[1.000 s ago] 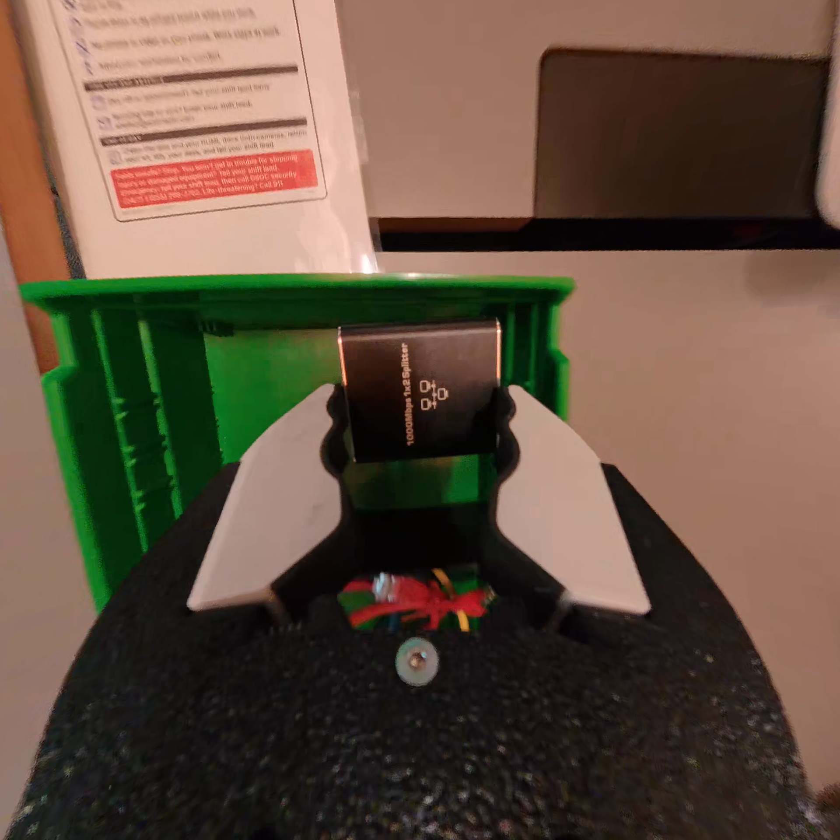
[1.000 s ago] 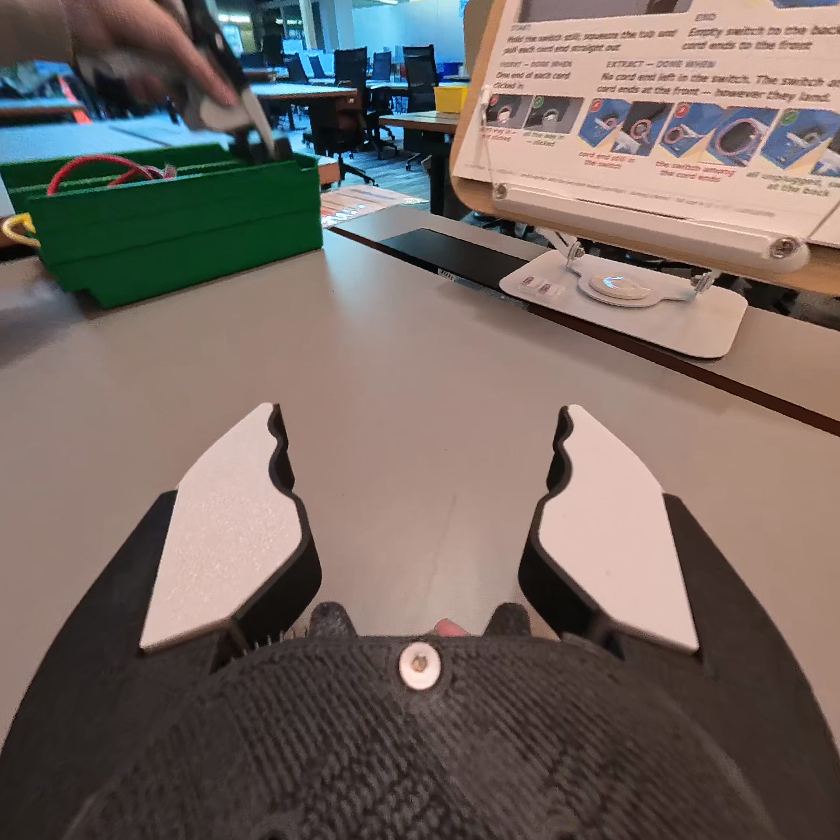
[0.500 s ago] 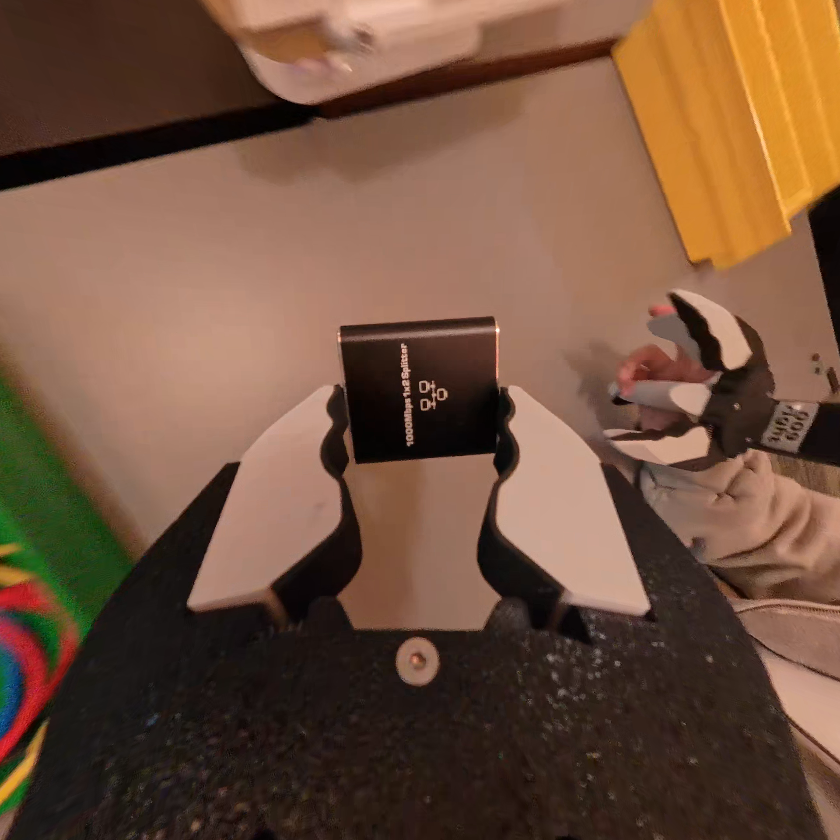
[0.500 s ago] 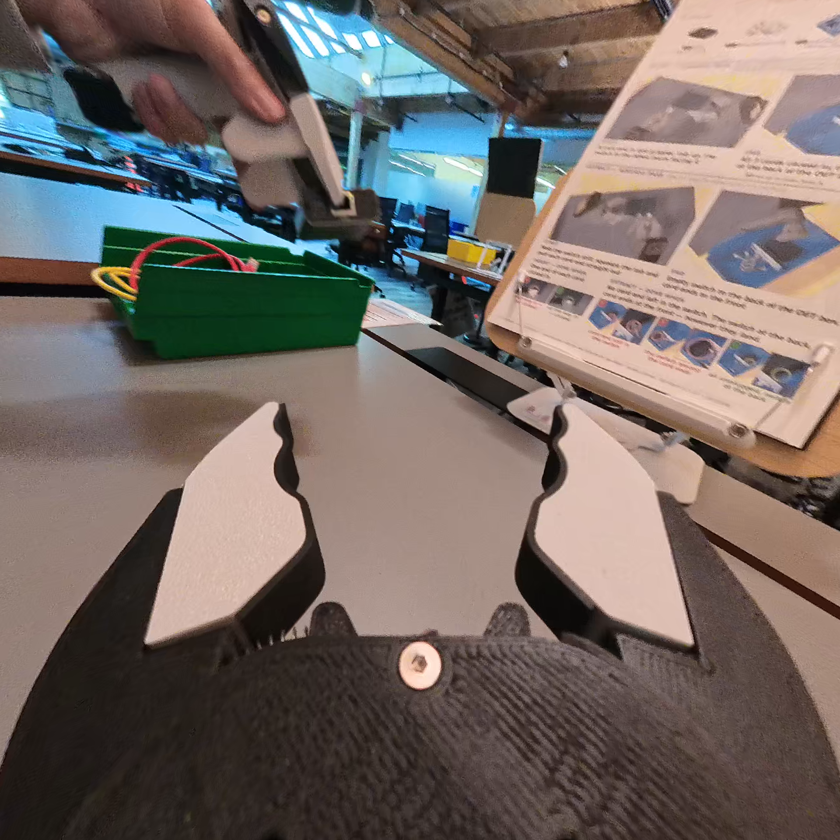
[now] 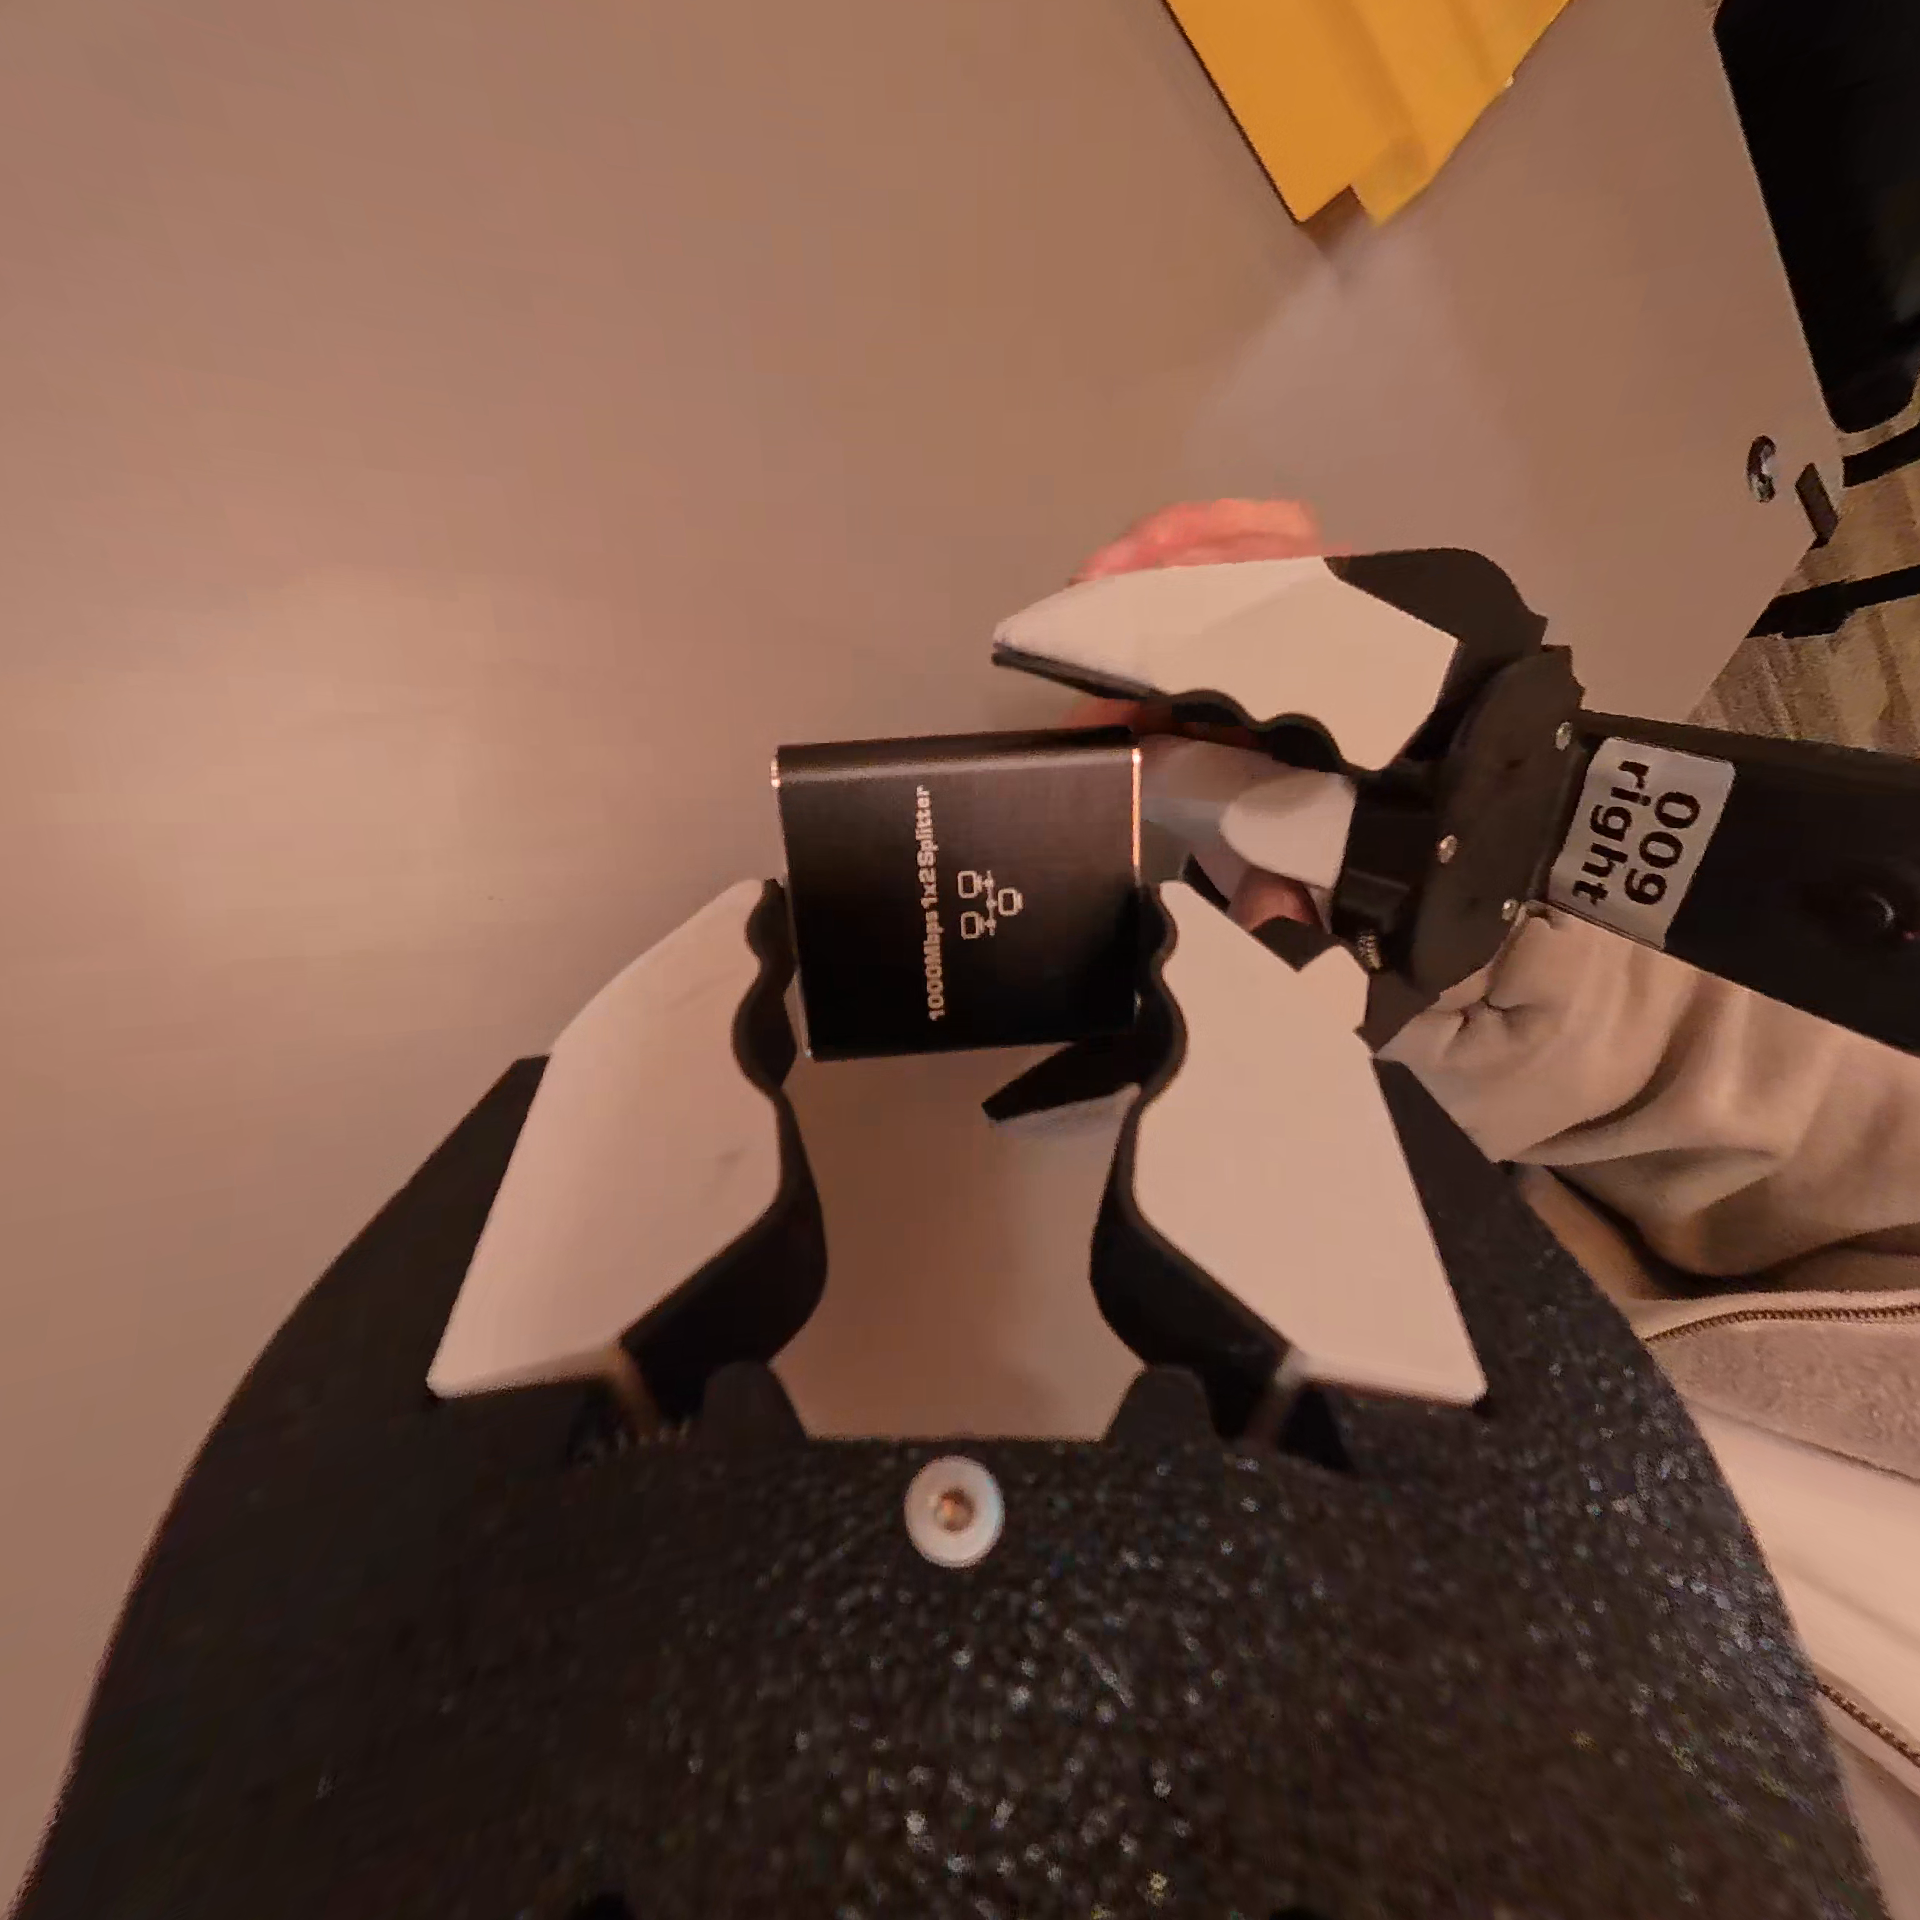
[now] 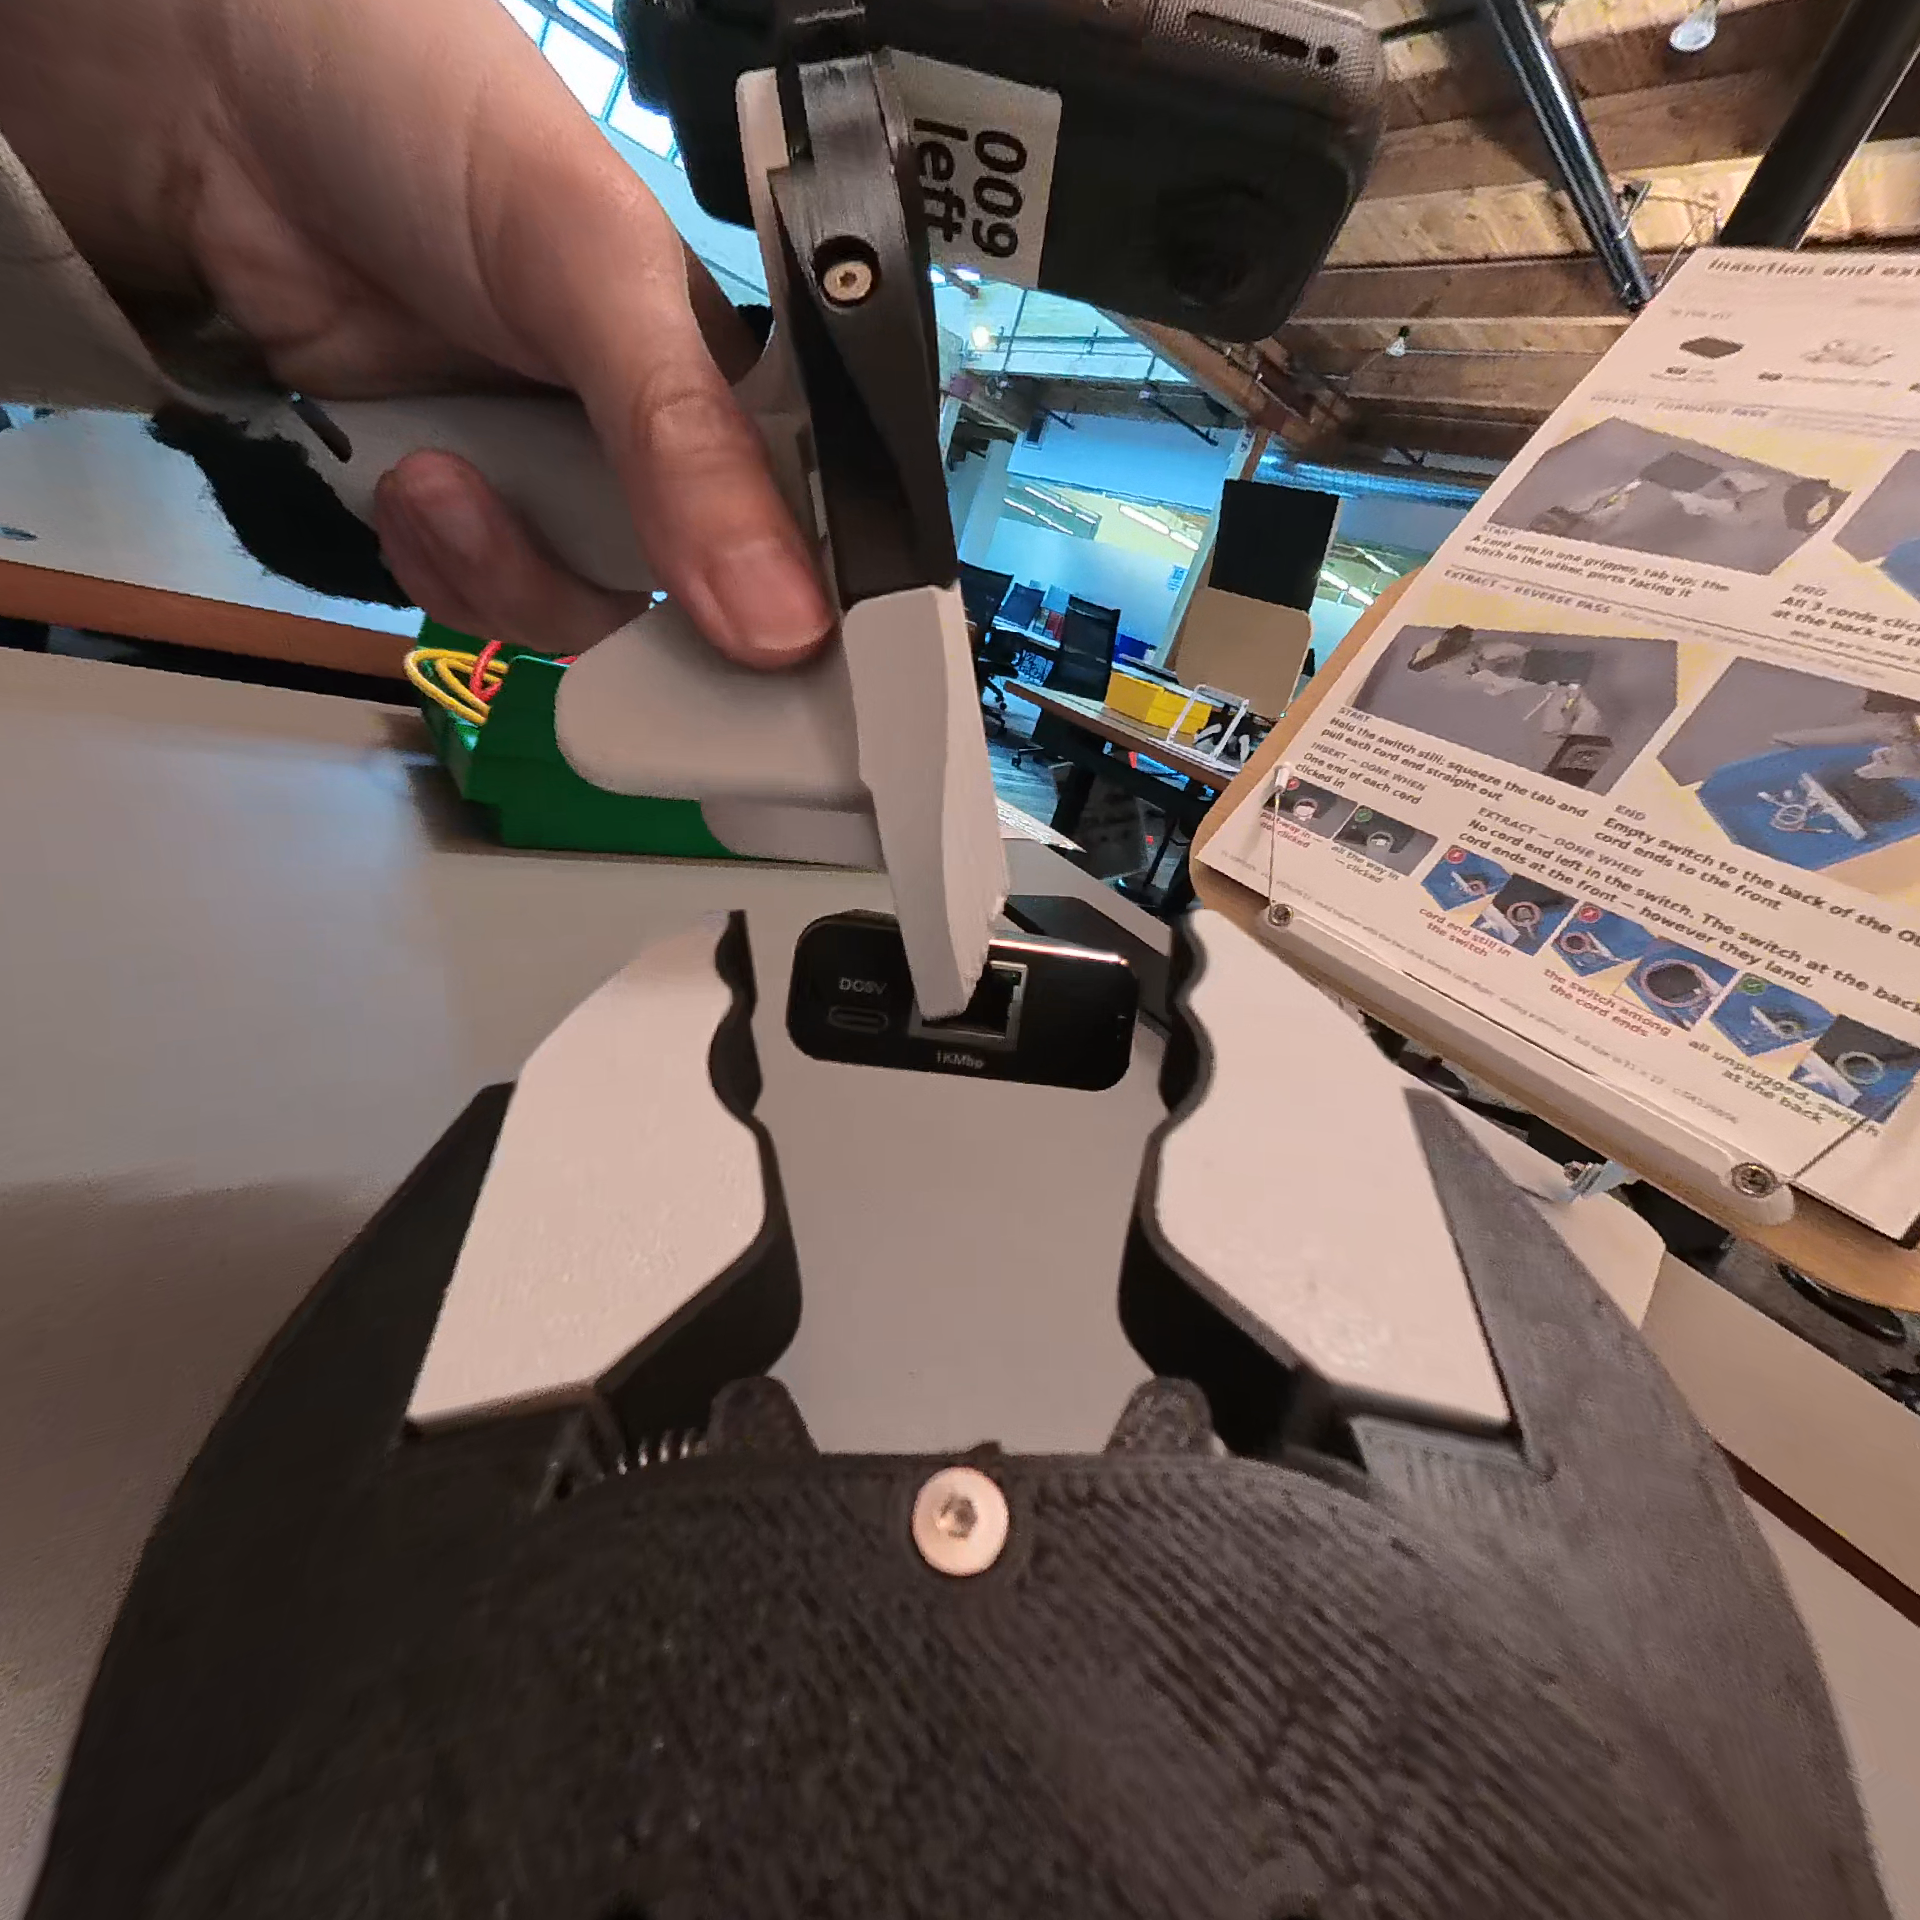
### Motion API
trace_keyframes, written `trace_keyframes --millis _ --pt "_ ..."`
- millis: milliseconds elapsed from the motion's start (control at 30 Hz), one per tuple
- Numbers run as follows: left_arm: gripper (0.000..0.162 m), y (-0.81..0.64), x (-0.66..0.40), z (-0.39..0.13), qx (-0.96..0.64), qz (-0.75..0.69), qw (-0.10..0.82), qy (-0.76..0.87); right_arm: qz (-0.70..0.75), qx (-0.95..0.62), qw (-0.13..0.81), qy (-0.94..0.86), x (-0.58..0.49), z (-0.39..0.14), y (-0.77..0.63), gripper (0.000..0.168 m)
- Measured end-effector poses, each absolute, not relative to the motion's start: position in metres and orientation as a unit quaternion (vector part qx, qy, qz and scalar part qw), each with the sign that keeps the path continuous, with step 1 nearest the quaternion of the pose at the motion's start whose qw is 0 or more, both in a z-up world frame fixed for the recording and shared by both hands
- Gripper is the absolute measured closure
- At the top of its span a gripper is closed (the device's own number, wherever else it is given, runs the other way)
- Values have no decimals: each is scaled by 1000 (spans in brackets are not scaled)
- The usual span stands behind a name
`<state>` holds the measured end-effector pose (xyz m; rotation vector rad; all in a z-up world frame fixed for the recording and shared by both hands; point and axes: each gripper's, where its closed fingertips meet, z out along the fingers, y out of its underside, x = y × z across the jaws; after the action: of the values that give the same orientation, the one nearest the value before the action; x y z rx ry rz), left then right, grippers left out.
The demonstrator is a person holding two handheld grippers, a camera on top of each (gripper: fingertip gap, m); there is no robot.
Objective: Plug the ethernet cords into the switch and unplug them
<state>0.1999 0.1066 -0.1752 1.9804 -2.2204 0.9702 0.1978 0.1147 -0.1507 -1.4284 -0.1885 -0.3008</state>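
My left gripper (image 5: pixel 958 900) is shut on the black switch (image 5: pixel 935 821), gripping its two sides and holding it above the table. My right gripper (image 5: pixel 997 878) comes in from the right, open, with one finger above and one below the switch's right end. In the right wrist view the switch's port face (image 6: pixel 1049 1023) sits between my right gripper's (image 6: pixel 961 935) open fingertips, with small gaps on both sides. A left gripper finger (image 6: pixel 925 810) hangs down over that face. Yellow and red cords (image 6: pixel 452 675) lie in a green bin (image 6: pixel 509 790) far off.
An instruction board (image 6: pixel 1662 790) stands on a stand at the right. A yellow bin (image 5: pixel 1382 94) sits at the far right of the grey table (image 5: pixel 416 416). A person's hand (image 6: pixel 416 312) holds the left gripper's handle.
My left gripper has carried the switch away from the green bin and over to my right gripper. My right gripper has risen, and its open fingers now bracket the switch's end.
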Motion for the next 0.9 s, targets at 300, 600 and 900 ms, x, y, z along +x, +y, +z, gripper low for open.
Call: trace_keyframes --millis 300,600,900 --pt "99 106 192 -176 643 301 -16 -704 -110 -672 727 -90 191 -156 119 104" --pt "93 88 191 -144 616 448 14 -648 37 -599 799 -27 202 -121 94 104" --pt "103 83 169 -146 560 658 253 -435 88 -595 792 -105 175 -115 90 104"
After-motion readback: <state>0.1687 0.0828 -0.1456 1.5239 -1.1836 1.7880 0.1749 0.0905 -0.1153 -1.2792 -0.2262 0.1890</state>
